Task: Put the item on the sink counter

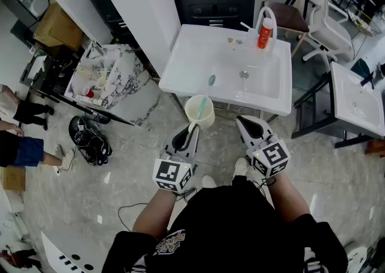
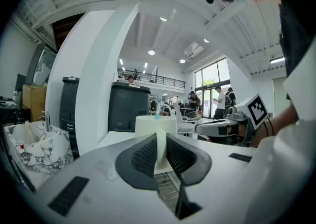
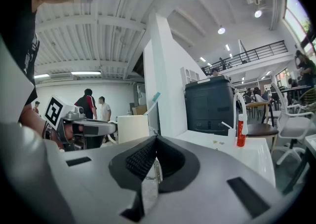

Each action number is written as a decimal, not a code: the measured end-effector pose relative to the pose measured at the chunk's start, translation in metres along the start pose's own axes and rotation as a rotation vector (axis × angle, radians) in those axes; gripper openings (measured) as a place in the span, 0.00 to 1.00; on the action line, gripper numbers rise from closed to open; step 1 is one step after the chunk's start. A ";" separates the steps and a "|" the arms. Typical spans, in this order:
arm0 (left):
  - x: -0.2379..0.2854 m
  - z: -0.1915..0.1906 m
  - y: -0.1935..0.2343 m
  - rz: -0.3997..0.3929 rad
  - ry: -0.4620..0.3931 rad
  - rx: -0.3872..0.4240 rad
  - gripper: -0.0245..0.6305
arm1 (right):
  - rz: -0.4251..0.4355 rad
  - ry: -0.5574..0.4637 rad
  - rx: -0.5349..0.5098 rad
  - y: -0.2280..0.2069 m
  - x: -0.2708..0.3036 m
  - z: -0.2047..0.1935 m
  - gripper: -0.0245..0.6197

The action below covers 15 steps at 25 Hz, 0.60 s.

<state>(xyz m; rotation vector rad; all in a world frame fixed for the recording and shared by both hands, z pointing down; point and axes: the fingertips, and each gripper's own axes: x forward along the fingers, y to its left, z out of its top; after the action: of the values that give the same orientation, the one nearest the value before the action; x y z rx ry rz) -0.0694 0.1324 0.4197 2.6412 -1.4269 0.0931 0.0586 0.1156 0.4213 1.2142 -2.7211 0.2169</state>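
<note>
A white sink counter (image 1: 198, 49) is standing before the person, while a cream cup (image 1: 192, 116) is hanging just off its front edge, a toothbrush (image 1: 203, 107) leaning inside. The left gripper (image 1: 191, 131) is clamping the cup's handle. The right gripper (image 1: 242, 121) is hovering alongside, jaws pressed together on nothing.

You're in an open, office-like hall set up as a test space: a free-standing sink (image 1: 192, 61) on a bare frame, a second sink (image 1: 355, 103) beside it, cables (image 1: 90, 142) loose on the stone floor (image 1: 138, 169). Chairs (image 1: 325, 28), a mezzanine railing (image 2: 153, 77) and tall windows (image 2: 210, 90) surround you.
</note>
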 end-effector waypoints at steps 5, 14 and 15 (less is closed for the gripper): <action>-0.004 -0.001 -0.001 0.000 0.003 0.001 0.10 | 0.000 0.003 0.001 0.003 -0.002 -0.001 0.12; -0.006 0.000 0.002 0.004 -0.003 -0.002 0.10 | 0.006 -0.005 0.000 0.006 0.000 0.002 0.12; -0.007 0.000 0.002 0.004 -0.003 -0.003 0.10 | 0.008 -0.007 0.000 0.007 0.000 0.002 0.12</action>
<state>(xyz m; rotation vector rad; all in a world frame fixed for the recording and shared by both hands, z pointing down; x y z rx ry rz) -0.0749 0.1366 0.4195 2.6370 -1.4324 0.0870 0.0532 0.1197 0.4186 1.2066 -2.7327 0.2138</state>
